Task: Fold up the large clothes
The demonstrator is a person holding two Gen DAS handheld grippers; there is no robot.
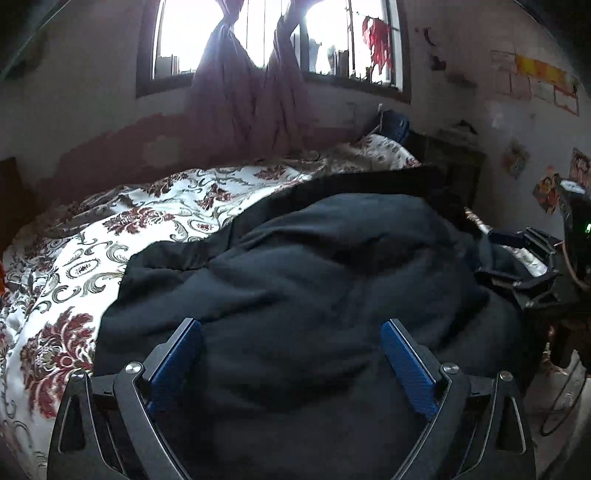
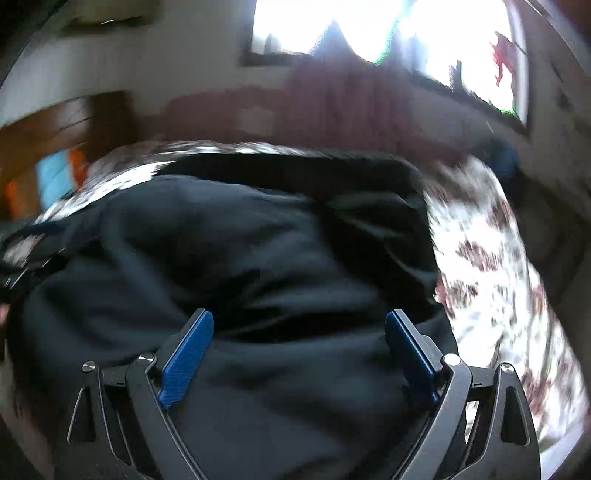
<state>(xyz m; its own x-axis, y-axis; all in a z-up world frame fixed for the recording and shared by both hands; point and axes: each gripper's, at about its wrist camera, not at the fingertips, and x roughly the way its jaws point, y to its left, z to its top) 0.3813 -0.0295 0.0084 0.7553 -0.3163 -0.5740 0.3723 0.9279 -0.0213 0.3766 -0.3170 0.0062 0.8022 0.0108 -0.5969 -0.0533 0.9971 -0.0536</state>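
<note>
The dark garment (image 1: 314, 266) is lying rumpled on the floral bedspread (image 1: 110, 236), curtains (image 1: 240, 92) hanging at twelve o'clock. The left gripper (image 1: 291, 332) and right gripper (image 2: 299, 325) are hovering over it, fingers released.

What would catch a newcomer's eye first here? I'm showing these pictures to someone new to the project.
A big dark garment lies rumpled across the middle, on a floral bedspread that stretches away to the left. The left gripper and the right gripper both stand open above it, blue pads apart. Behind, a bright window with knotted purple curtains.
</note>
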